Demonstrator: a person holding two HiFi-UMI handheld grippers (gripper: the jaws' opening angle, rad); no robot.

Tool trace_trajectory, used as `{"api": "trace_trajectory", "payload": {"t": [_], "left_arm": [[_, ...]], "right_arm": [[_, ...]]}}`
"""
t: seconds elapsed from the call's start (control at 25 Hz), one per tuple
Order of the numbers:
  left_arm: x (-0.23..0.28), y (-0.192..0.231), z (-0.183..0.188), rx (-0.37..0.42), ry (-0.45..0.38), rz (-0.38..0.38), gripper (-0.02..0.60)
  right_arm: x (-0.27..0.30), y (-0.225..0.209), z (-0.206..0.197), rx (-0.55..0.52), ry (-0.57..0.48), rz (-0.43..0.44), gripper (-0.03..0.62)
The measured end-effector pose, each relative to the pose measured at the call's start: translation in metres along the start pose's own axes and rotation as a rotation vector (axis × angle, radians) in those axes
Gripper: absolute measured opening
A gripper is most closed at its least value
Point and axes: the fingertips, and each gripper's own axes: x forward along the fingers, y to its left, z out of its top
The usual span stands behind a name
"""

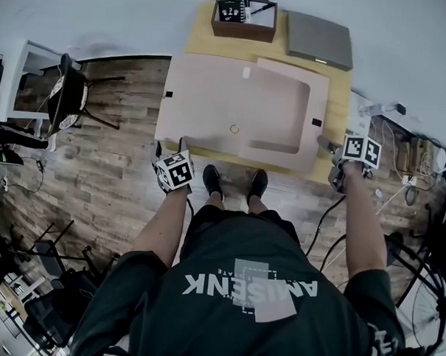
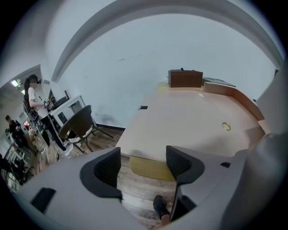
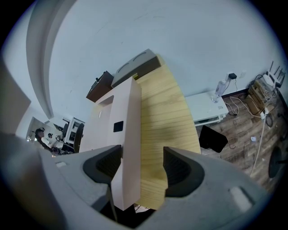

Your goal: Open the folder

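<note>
The folder lies flat on the worktop, its long axis running from one pair of tongs to the other. The right tongs stand apart astride its near right corner, with the edge between them and not pinched. The left tongs, wide apart and empty, hang just short of the near left edge, which is straight ahead.
</note>
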Motion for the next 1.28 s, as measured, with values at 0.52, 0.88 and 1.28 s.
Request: {"api": "trace_trajectory", "payload": {"t": [0.52,0.88,1.28], "left_arm": [[0.006,-0.014,0.007,0.26,0.027,-0.18,0.282],[0.009,-0.02,0.0,0.153,0.098,-0.386,0.181],[-0.04,-0.042,0.074,0.111,-0.108,-0.53,0.181]], "right_arm": [[0.001,0.0,-0.001,0.001,-0.008,0.0,0.291],[0.001,0.001,-0.001,0.035,-0.036,0.001,0.291],[-0.012,0.011,0.009,-0.025,-0.13,-0.05,0.291]]}}
